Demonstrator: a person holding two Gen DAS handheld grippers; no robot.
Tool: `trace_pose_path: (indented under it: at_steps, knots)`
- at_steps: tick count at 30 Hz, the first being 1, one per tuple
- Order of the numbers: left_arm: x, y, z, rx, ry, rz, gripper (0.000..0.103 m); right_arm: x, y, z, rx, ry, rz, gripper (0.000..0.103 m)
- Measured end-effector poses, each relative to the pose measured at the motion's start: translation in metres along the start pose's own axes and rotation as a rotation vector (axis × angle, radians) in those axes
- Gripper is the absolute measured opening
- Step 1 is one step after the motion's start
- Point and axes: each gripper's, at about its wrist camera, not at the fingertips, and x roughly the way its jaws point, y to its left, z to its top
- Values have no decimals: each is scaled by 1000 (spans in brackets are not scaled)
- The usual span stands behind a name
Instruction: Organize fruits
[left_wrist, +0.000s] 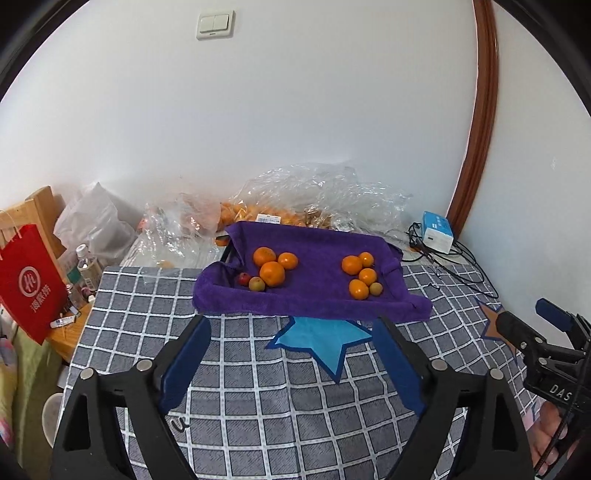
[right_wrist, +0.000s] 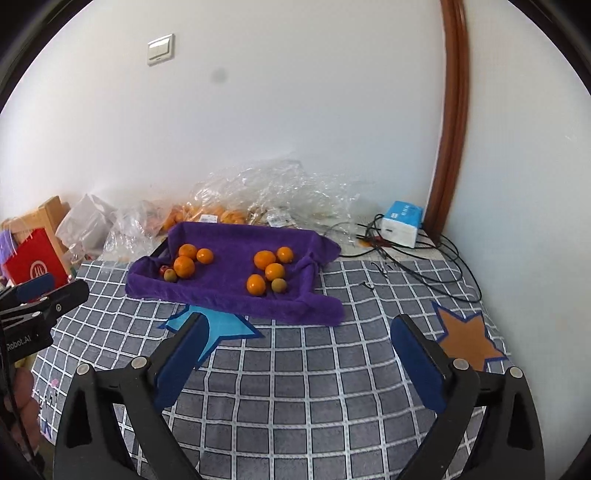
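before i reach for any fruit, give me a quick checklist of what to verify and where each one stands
1. Left tongs open and holding nothing: ok.
2. Right tongs open and holding nothing: ok.
3. Fruit in plain sight on the purple towel: ok, two separate groups.
4. Left group sorted by kind: not ok, a red fruit and a greenish fruit lie among the oranges.
5. Right group sorted by kind: not ok, a greenish fruit touches an orange.
6. Path from both tongs to the towel over the checked cloth: ok, nothing stands between.
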Motion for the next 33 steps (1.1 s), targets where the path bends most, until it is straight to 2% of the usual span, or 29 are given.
trace_pose_path:
  at_steps: [12, 33]
  knots:
    - [-12, 1, -9, -17, -9, 24, 92, -18, -1, -6, 23, -24, 12, 98]
    - [-18, -2, -11, -1, -26, 34, 92, -16, -4, -10, 30, -17, 7, 98]
